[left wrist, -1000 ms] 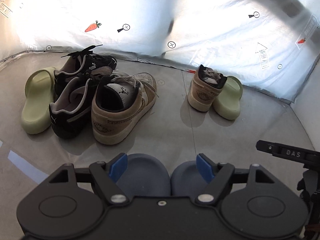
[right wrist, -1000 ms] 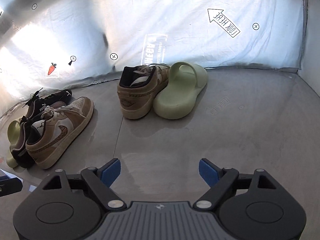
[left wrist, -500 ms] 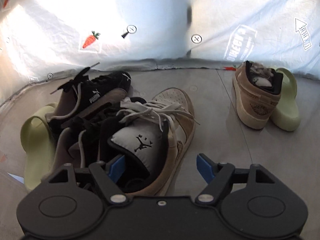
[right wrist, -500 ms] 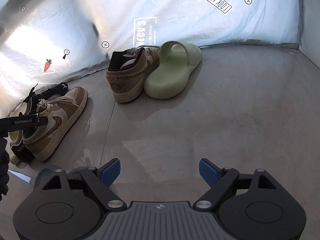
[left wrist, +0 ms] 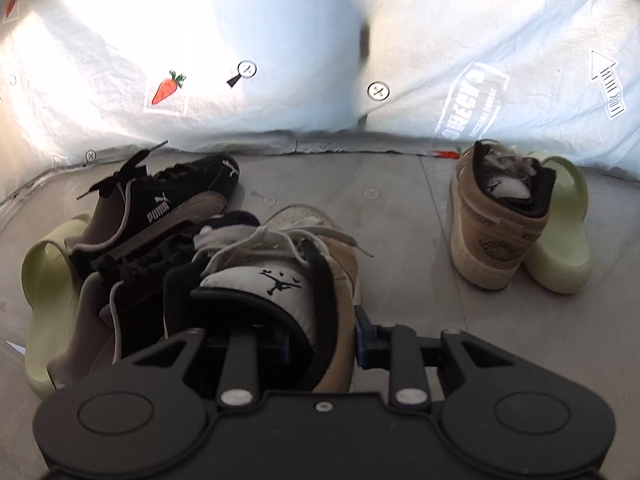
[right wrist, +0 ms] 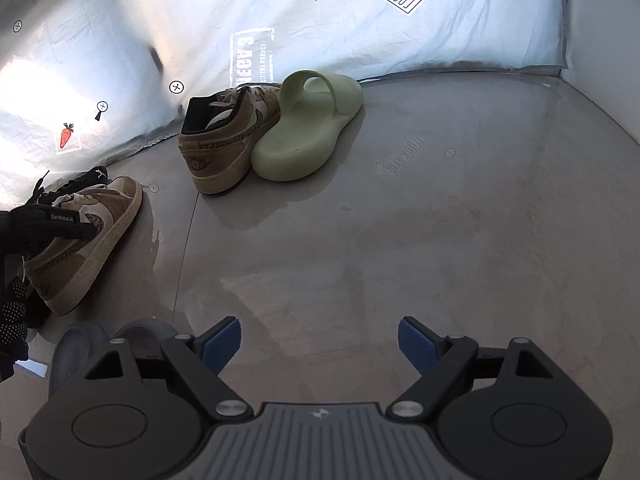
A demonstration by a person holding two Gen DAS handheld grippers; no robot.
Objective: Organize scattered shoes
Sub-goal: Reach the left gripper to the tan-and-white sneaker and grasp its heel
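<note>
Both tongs have a matte black body with two round discs at the sides, silver screws at the arm joints and blue ribbed pads (right wrist: pixel 416 346) at the fingertips. The right tongs (right wrist: pixel 320 344) have a grey ribbed plate in the middle. A black glove with white dots (right wrist: pixel 12 320) is worn.

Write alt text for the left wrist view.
The left gripper is closing on the collar of a tan sneaker, with black sneakers and a green slide to its left. Its tan mate stands far right.
</note>
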